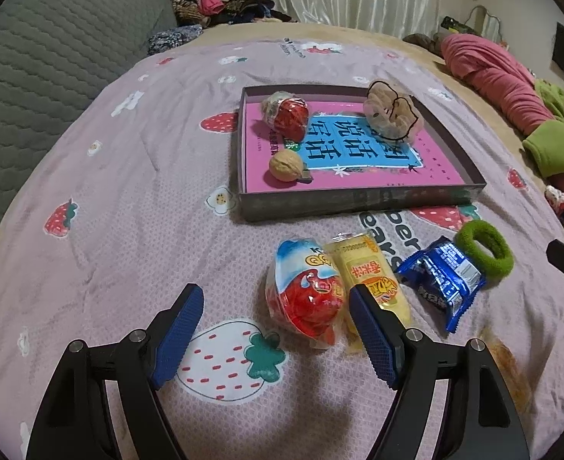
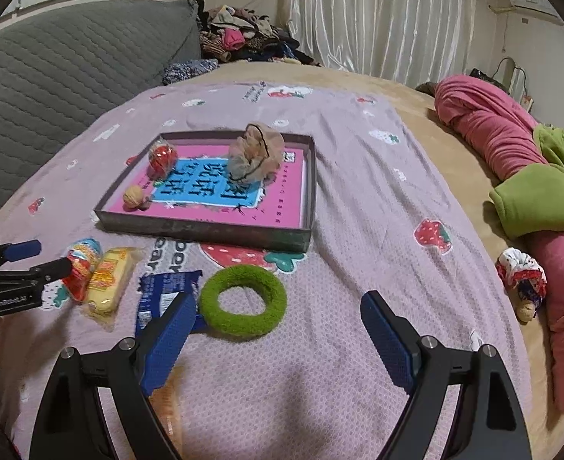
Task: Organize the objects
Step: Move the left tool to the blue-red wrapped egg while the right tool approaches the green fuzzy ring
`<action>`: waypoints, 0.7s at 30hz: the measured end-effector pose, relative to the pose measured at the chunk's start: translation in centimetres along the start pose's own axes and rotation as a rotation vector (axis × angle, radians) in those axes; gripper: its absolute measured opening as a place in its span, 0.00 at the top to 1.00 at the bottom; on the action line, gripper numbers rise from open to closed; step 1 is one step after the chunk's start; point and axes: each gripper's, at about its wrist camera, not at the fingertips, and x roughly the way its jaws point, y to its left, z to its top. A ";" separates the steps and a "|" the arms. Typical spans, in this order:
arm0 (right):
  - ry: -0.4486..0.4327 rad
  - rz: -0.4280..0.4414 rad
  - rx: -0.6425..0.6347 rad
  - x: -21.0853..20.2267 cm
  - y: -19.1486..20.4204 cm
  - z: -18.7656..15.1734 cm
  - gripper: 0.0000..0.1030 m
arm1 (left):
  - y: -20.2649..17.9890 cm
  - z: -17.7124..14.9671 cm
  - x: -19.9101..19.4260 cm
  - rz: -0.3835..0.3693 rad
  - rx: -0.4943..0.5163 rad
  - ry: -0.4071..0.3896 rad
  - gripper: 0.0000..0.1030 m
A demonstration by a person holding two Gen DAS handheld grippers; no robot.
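Left tool (image 1: 274, 306) spread, empty, over egg-shaped snack (image 1: 305, 291) on bed (image 1: 128, 176). Then yellow cake pack (image 1: 366, 272), blue cookie pack (image 1: 443, 276), green hair ring (image 2: 243, 299). Right tool (image 2: 278, 318) spread, empty, above ring. Box (image 1: 358, 199) behind.

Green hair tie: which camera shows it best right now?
Right wrist view: the green hair tie lies whole and central, just ahead of the open right claw. The left wrist view shows it smaller, near the right edge, partly overlapped by the blue packet.
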 end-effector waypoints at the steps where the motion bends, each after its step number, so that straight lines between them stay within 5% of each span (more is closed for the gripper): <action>1: 0.008 -0.003 0.000 0.4 -0.1 0.0 0.15 | 0.0 0.0 0.2 -0.003 -0.001 0.005 0.23; 21: 0.091 -0.031 -0.028 6.5 -0.1 0.6 0.15 | -0.2 0.6 2.4 -0.029 -0.001 0.009 0.23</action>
